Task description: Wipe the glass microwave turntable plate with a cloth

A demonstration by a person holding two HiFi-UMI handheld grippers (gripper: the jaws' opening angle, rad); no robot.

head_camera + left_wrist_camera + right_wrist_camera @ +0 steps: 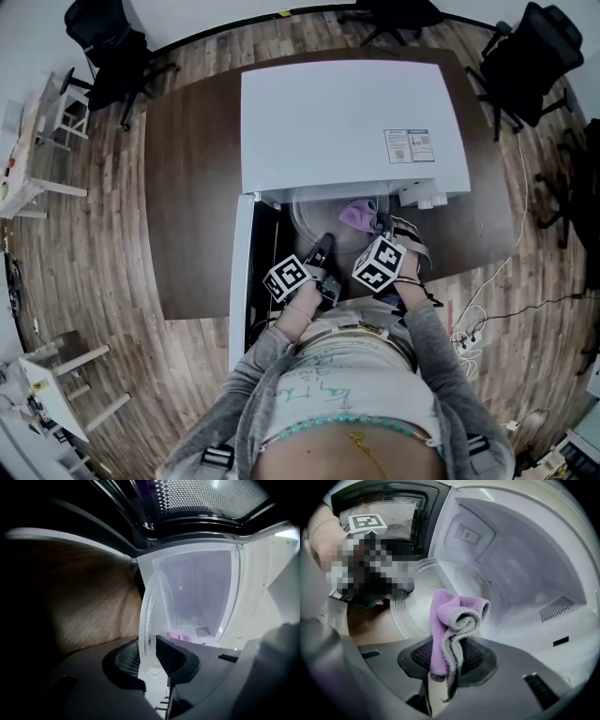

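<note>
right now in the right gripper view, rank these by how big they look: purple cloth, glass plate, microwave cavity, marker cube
1. microwave cavity
2. glass plate
3. purple cloth, which looks bigger because it is nearest the camera
4. marker cube

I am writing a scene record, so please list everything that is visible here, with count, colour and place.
microwave: one, white, on the table, door open
turntable plate: one, clear glass, at the microwave's open front
cloth: one, purple and grey, bunched over the turntable plate
table: one, dark brown, under the microwave
office chairs: at least three, black, beyond the table's far side
cables: several, white and black, on the floor at the right
floor: one, brown wood planks, all around
left gripper: one, dark grey, shut on the turntable plate's rim
right gripper: one, dark grey, shut on the cloth
sleeves: two, grey, at the head view's bottom
</note>
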